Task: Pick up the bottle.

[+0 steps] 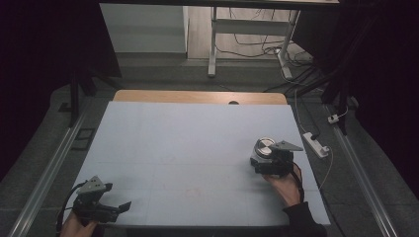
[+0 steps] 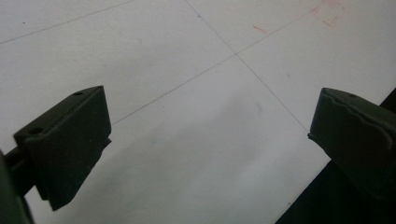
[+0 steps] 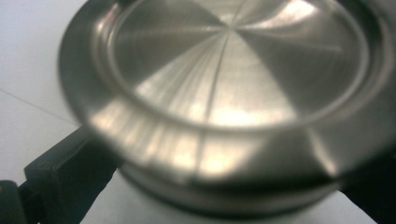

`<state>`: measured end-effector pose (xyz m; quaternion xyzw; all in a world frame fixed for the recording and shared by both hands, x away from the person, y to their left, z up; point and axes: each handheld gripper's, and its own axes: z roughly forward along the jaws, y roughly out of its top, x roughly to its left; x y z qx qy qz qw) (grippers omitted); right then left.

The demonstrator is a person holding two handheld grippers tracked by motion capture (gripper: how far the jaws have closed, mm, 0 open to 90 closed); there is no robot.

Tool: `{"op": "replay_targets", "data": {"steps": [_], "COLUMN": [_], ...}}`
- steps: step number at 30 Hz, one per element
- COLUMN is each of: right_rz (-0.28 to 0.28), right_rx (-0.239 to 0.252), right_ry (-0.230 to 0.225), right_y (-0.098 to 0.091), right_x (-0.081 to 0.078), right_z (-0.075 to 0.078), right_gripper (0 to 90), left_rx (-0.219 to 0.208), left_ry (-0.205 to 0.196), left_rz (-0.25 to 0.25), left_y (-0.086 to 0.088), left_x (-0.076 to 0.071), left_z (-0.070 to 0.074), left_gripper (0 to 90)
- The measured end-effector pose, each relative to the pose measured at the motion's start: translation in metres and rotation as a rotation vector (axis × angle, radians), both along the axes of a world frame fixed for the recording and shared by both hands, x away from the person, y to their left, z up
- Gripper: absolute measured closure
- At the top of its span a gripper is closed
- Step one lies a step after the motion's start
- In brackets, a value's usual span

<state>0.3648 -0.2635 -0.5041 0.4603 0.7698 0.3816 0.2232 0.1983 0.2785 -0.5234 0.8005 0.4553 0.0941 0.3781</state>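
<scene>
A round metal tin [image 1: 265,147] with a shiny brushed lid [image 3: 233,60] stands on the white board [image 1: 188,143] at the right, roughly mid-depth. My right gripper [image 1: 263,159] is on its near side, held by a hand, with a black jaw against each side of the tin's body below the lid, shut on it. My left gripper [image 1: 117,197] hovers at the board's near left corner. In the left gripper view its jaws stand wide apart, so the left gripper [image 2: 210,135] is open with only bare white board between them.
The white board has thin grid lines and faint red marks [image 2: 327,14]. A wooden table edge [image 1: 197,96] shows behind it. A white power strip [image 1: 316,144] and cables lie on the floor at the right. Desk legs [image 1: 212,44] stand farther back.
</scene>
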Motion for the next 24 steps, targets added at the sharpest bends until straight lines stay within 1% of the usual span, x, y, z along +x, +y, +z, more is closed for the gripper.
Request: {"op": "replay_targets", "data": {"steps": [2,5,7,10,11,12,16,24], "right_rz": [-0.007,-0.005,-0.005,0.005,0.015,0.007,0.004,-0.004], "right_rx": [-0.004,0.008,0.006,0.015,0.027,0.024,0.015,0.012], "right_ry": [-0.010,-0.019,-0.026,-0.038,-0.046,-0.049,-0.052,-0.044], "right_y": [0.0006,0.0011,0.0018,0.0017,0.0014,0.0014,0.0013,0.0017], "right_x": [0.0017,0.0026,0.0025,0.0020,0.0014,0.0007,0.0000,0.0001], "right_z": [0.0006,0.0019,0.0028,0.0041,0.0049,0.0058,0.0062,0.0067], "right_gripper": [0.0,0.2,1.9,7.6,10.5,12.7,13.6,13.6], "left_rx": [0.000,0.001,0.002,0.002,0.002,0.003,0.005,0.006], "left_ry": [0.000,0.001,0.002,0.003,0.002,0.003,0.003,0.003], "left_rz": [0.000,0.000,0.000,-0.001,-0.001,-0.002,-0.003,-0.005], "left_y": [-0.0001,-0.0001,-0.0002,-0.0002,-0.0002,-0.0002,-0.0005,-0.0010], "left_x": [0.0000,0.0001,0.0002,0.0002,0.0002,0.0002,0.0002,0.0001], "left_z": [0.0000,-0.0001,-0.0001,-0.0001,-0.0001,-0.0001,-0.0001,-0.0002], "left_gripper": [0.0,0.0,0.1,0.1,0.1,0.1,0.2,0.5]}}
